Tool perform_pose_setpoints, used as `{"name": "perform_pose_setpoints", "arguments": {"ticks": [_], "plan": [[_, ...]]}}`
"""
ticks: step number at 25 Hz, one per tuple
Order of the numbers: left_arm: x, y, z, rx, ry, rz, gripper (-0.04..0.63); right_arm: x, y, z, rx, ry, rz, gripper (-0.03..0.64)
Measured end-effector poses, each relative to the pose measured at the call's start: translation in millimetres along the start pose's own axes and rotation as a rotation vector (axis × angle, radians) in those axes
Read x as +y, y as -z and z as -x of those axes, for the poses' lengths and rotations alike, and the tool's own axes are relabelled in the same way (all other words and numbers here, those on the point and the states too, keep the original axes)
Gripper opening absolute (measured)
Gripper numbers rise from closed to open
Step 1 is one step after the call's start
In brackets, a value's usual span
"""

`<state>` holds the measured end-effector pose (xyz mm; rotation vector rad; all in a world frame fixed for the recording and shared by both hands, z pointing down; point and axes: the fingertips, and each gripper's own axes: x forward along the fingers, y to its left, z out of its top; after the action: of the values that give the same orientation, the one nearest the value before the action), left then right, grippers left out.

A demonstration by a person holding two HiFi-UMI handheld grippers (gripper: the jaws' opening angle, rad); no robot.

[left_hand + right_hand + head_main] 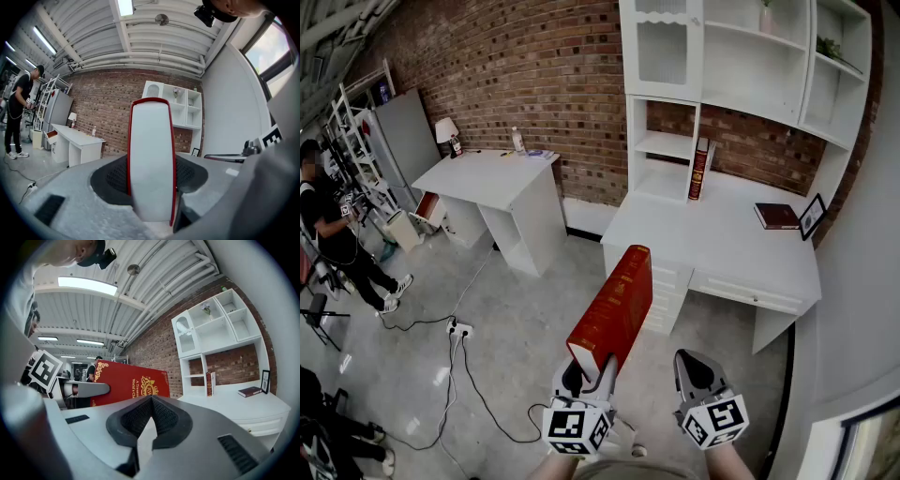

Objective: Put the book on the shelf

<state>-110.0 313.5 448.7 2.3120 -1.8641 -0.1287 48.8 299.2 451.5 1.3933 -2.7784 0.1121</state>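
Left claw (586,373) is clamped on the book (614,314) at its lower end, with the white page edge pressed between the pads in the left gripper view (151,159). The book is held in the air over the floor (516,328), angled up toward the shelf unit (750,75) and short of the tabletop (722,239). Right claw (698,370) is closed with its pads meeting at the tips and nothing gripped.

Shelf unit compartments:
- top row: a small vase (766,17) in one, a green plant (830,45) in the next
- a door (661,47) is seen on the upper left compartment
- lower left cubby shelf (667,142) carries nothing visible

On the tabletop:
- a second red book (698,171) stands upright against the divider
- a dark book (776,216) lies flat, with a frame (812,216) just beside it
- drawers (741,291) are fitted under the front edge

Room: brick wall (534,66) and grey floor with cables and a power strip (459,329). A second white desk (497,183) at left carries a lamp (447,133) and a bottle (517,141). A person (337,234) is seen at far left.

Writing: a gold crest and gold lettering are seen on the held book's red cover (126,383) in the right gripper view. Only "A Treasu" can be read; the rest is hidden.
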Motion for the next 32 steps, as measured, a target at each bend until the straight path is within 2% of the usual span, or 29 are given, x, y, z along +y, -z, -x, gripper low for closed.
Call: {"name": "perform_pose_setpoints", "arguments": {"ticks": [8,22,32], "plan": [[-19,-3,32,-0.021,0.029,-0.023,0.244,18,-13,29,-0.039,0.006,0.023,0.006],[-19,-13,48,-0.052,0.008,0.013,0.244,40,-14,49,-0.061,-0.040,0.018,0.006],[-27,-15,53,-0.064,-0.011,0.020,0.244,35,-10,59,-0.050,-0.027,0.028,0.006]]}}
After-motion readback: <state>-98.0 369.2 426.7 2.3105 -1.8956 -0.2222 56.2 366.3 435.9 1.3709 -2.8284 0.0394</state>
